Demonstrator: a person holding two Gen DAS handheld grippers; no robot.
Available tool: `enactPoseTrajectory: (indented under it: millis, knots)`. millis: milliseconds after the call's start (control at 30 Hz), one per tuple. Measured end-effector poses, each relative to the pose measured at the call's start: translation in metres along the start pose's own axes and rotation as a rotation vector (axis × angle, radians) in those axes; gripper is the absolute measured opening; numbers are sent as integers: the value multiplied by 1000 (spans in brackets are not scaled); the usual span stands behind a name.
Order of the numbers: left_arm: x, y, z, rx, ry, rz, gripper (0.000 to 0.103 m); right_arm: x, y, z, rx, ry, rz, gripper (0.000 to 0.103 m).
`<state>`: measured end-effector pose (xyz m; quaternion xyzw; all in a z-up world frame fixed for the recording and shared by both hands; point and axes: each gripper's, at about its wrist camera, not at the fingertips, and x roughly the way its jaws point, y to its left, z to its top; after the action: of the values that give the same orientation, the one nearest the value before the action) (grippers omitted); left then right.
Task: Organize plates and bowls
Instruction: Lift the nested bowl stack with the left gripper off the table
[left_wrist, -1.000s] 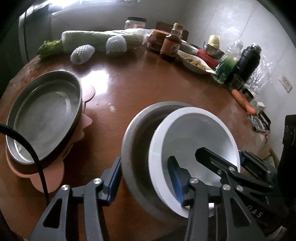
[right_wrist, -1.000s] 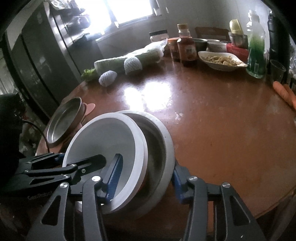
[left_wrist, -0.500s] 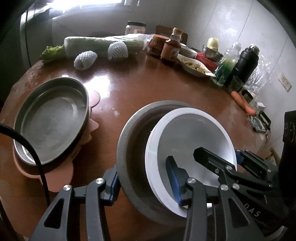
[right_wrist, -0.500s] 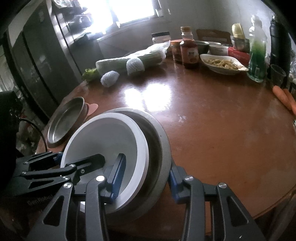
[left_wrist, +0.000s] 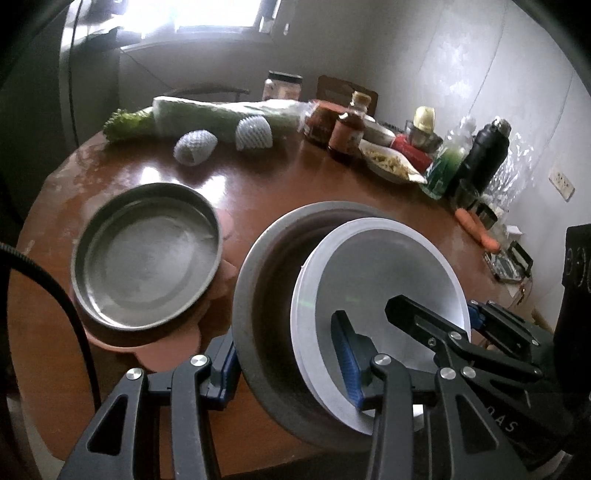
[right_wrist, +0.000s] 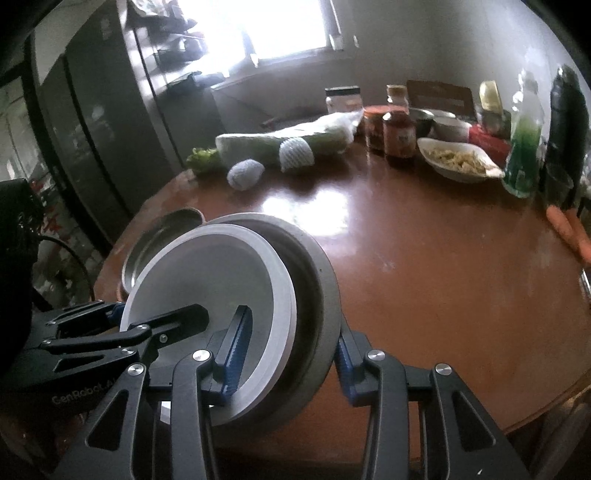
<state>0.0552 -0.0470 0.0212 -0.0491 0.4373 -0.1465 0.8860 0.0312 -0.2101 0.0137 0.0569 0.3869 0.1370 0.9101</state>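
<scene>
A white bowl (left_wrist: 384, 273) sits nested inside a larger grey bowl (left_wrist: 266, 266); the stack is held tilted above the brown table. My left gripper (left_wrist: 284, 365) is shut on the near rims of both bowls, one finger outside the grey bowl, one inside the white bowl. My right gripper (right_wrist: 288, 354) is shut on the same stack (right_wrist: 221, 280) from the other side. A dark metal plate (left_wrist: 147, 254) rests on a pink plate (left_wrist: 173, 350) to the left.
At the table's far side lie a wrapped cabbage (left_wrist: 221, 114), two foam-netted fruits (left_wrist: 195, 146), sauce jars (left_wrist: 347, 129), a dish of food (left_wrist: 388, 162), a green bottle (left_wrist: 443, 166) and a black flask (left_wrist: 484, 155). Carrots (left_wrist: 476, 229) lie at the right.
Both grippers have lifted the bowl stack higher and tilted it more, and drawn it slightly left towards the plates. The plates have not moved.
</scene>
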Motion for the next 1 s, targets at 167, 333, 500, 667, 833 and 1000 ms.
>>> enactPoseTrajectory:
  millis: [167,333,500,667,833,1000]
  knots:
    - [-18,18,5,-33,-32,20,45,-2,21,10,-34,-16,21,43]
    - [-33,39,11,-63,-60,46,45,1,48,27,-83,-40,46,43]
    - [-43,65,18,-91,-82,66,45,10,76,43,-130,-57,66,43]
    - [-45,92,29,-119,-98,96,45,30,102,58,-164,-54,91,43]
    - [-41,114,37,-121,-102,115,45,51,120,71,-188,-48,106,43]
    - [-29,129,42,-130,-89,118,45,71,127,78,-193,-29,103,43]
